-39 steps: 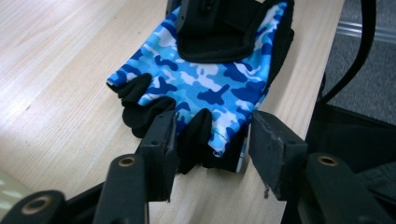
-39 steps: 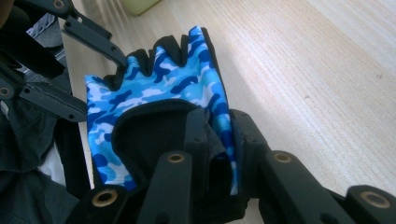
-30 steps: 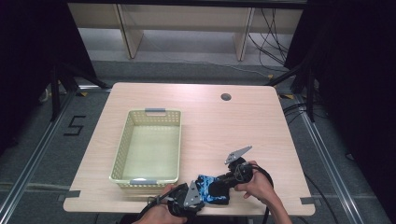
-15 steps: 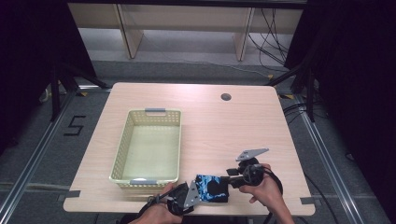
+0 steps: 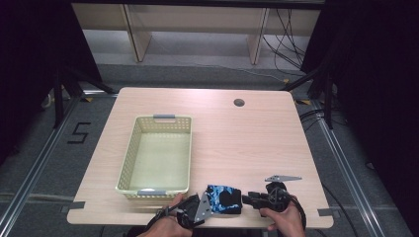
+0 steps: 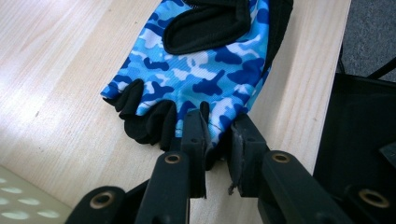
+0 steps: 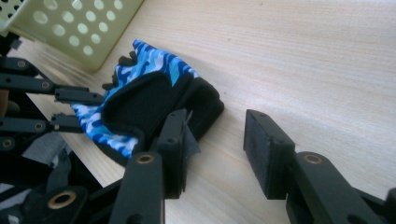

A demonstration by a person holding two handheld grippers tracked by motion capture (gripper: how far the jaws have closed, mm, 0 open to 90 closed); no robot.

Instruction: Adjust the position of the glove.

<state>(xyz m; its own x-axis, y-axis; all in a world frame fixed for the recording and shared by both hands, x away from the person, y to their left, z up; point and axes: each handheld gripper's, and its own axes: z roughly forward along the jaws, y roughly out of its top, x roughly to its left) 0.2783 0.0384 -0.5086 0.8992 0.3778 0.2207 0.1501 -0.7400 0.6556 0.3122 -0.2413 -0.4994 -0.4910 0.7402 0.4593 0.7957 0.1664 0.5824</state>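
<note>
One glove (image 5: 223,199), a fingerless one in blue camouflage with black patches, lies flat on the wooden table (image 5: 237,138) close to its near edge, just right of the one pale yellow basket (image 5: 157,154), which stands apart from it. Two grippers work at it. The left gripper (image 6: 218,145) has just been closing and is clenched on the finger end of the glove; the fabric edge is pinched between its black jaws, though the bite itself is partly masked by the jaws, so how much cloth is caught is hard to say. The right gripper (image 7: 215,140) stands released just beside the wrist end of the glove, its jaws parted over bare wood; they have just been narrowing a little, with nothing between them. One of its pads seems to touch the black cuff, but the angle leaves this uncertain. From above, both hands are cut off by the bottom edge, and the left hand (image 5: 170,222) covers most of its gripper. One round hole (image 5: 239,102) sits near the table's far edge.
</note>
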